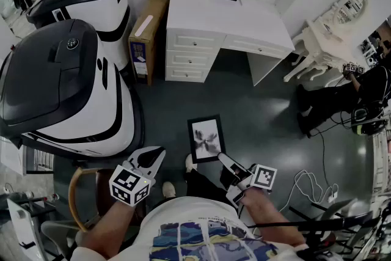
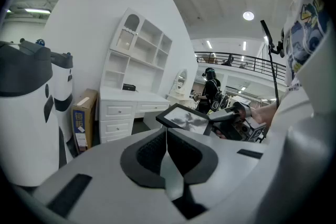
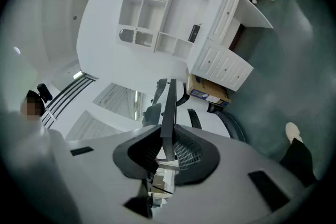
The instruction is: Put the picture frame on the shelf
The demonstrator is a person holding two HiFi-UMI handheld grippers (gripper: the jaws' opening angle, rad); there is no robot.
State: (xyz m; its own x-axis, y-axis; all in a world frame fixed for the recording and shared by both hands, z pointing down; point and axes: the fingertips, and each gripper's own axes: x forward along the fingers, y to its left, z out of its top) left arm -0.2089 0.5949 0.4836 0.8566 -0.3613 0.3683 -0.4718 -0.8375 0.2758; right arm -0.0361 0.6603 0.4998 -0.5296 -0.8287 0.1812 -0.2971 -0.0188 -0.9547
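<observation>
Right gripper view: picture frame (image 3: 169,107) edge-on, pinched inside right claw (image 3: 167,136); left claw (image 2: 167,139) closed.

Head view: camera high, facing steeply down over wearer's torso. Left gripper (image 1: 156,156) and right gripper (image 1: 225,161) close at lower edge; white desk (image 1: 226,24) far, at top.
Left gripper view: low, near level, facing along jaws toward white desk.
Right gripper view: rolled sideways, picture frame (image 3: 169,107) edge-on just ahead of lens.
Shared by all three: white desk, picture frame, cardboard box (image 1: 146,36).
</observation>
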